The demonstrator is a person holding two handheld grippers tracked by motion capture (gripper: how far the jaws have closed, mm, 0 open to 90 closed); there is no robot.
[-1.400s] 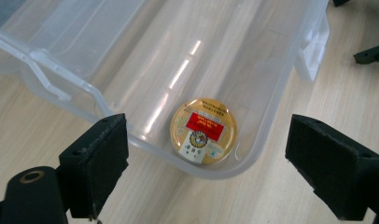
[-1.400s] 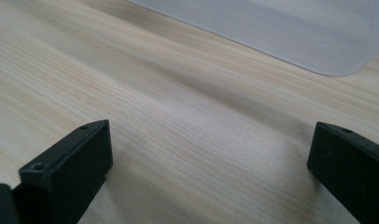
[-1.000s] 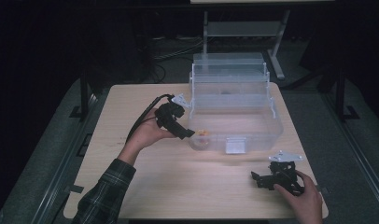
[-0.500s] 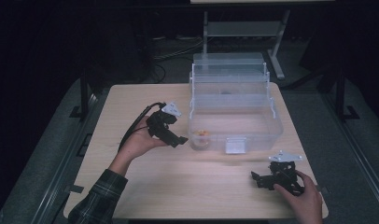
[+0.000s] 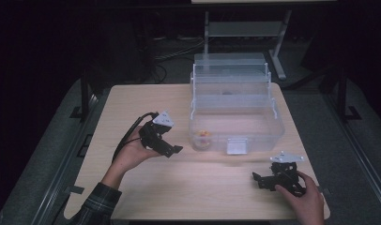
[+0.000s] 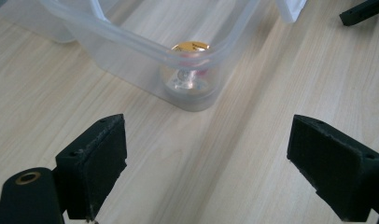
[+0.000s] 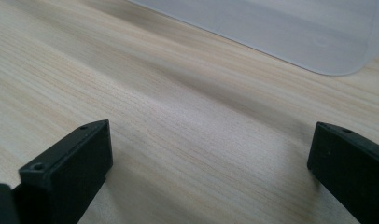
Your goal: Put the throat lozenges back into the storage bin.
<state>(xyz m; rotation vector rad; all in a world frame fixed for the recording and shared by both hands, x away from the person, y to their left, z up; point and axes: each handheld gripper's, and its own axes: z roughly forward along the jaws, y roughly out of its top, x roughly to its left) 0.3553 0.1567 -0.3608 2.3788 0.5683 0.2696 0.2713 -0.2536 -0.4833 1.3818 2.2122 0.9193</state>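
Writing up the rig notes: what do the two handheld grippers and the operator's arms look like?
Both the left gripper and right gripper are black, each topped by a grey three-cornered plate. Their fingers are blocky black pads with small screw holes; a brass-coloured ring sits in the left body. A black cable trails from the left one. The left arm wears a dark plaid sleeve.

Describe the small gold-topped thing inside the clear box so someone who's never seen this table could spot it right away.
Start at the clear plastic box at the far middle of the wooden table. In its near left corner sits a small round object, just ahead of the left gripper. Its shiny gold top and touch of red make it the box's one colourful item.
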